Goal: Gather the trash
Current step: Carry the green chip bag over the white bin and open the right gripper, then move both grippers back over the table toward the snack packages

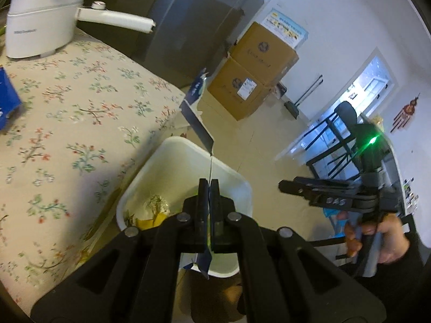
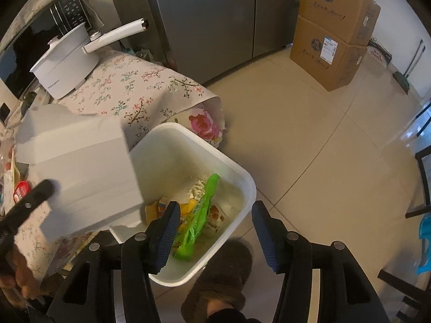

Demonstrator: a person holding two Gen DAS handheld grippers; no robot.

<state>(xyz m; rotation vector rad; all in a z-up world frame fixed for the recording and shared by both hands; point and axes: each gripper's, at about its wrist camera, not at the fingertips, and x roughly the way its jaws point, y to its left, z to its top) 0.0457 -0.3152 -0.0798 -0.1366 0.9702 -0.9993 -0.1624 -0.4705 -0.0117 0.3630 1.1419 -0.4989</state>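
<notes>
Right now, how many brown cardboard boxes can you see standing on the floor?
2. They are stacked by the white wall, beside the grey fridge: the lower box rests on the floor, the upper box sits on it. Others may be hidden.

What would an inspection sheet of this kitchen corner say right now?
Surface: floral tablecloth over the table.
Job's things: white bin on the floor holding a green wrapper; flattened carton above it.
Clutter: white pot, blue packet.
Grippers: left hand-held gripper shut on the carton; right hand-held gripper open, empty.
Cables: nothing seen.
Surroundings: stacked cardboard boxes, refrigerator, slippered foot.
</notes>
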